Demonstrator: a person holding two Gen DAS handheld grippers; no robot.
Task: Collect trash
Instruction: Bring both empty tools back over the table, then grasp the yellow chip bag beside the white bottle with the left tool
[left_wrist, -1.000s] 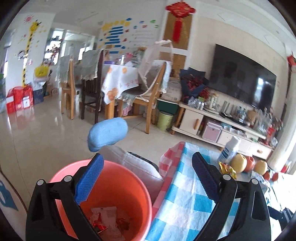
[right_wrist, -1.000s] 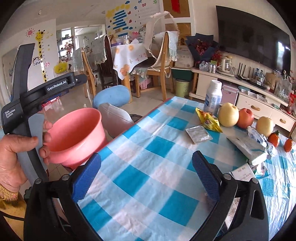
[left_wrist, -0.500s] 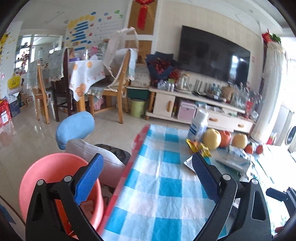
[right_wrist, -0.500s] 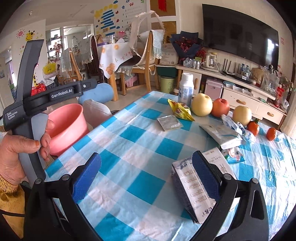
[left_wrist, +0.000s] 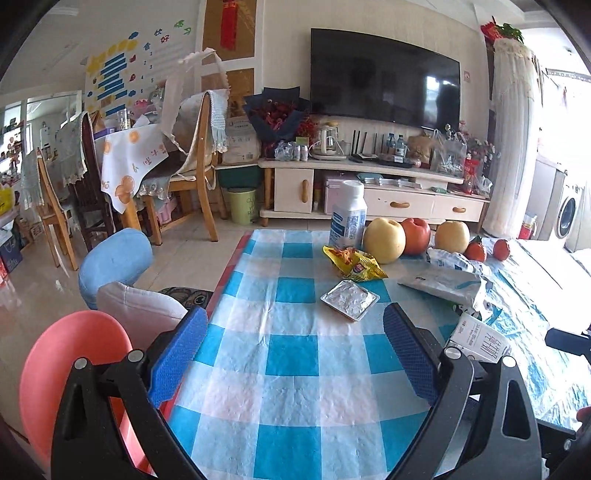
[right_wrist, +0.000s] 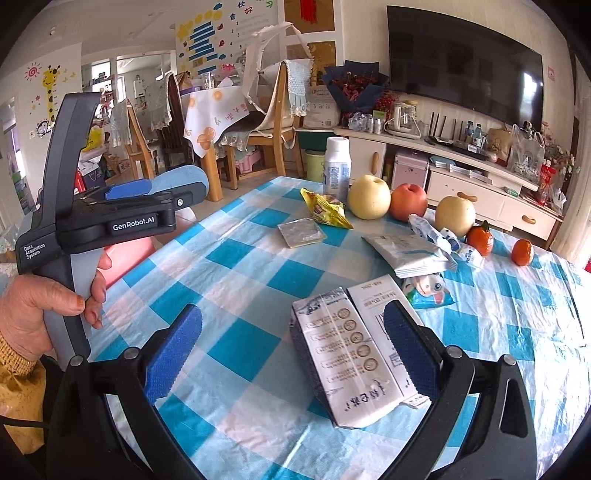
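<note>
milk carton (right_wrist: 351, 354) lies on its side on the blue-checked tablecloth (right_wrist: 229, 266), right in front of the right gripper (right_wrist: 291, 350), whose blue pads stand wide apart with nothing between them; the carton's right edge sits close to the right-hand pad, though i cannot tell if they touch. left gripper (left_wrist: 295, 354) hangs over the near end of the table, fingers spread as well and empty, with the pink bin (left_wrist: 66, 369) just beside it off the table's left edge. more litter waits further along: a flat foil packet (left_wrist: 349, 298), a crumpled yellow snack wrapper (left_wrist: 352, 262) just past it, and a white pouch (right_wrist: 406, 251) near the fruit. the apples (right_wrist: 369, 197) and the white bottle (right_wrist: 336, 166) look like keepers, not trash

the step in hand seems to be picking the carton as the next piece. the next move likely calls for sliding the right gripper forward so both pads straddle the carton's narrow sides, closing firmly enough not to crush it, then carrying it across to the bin on the left
</note>
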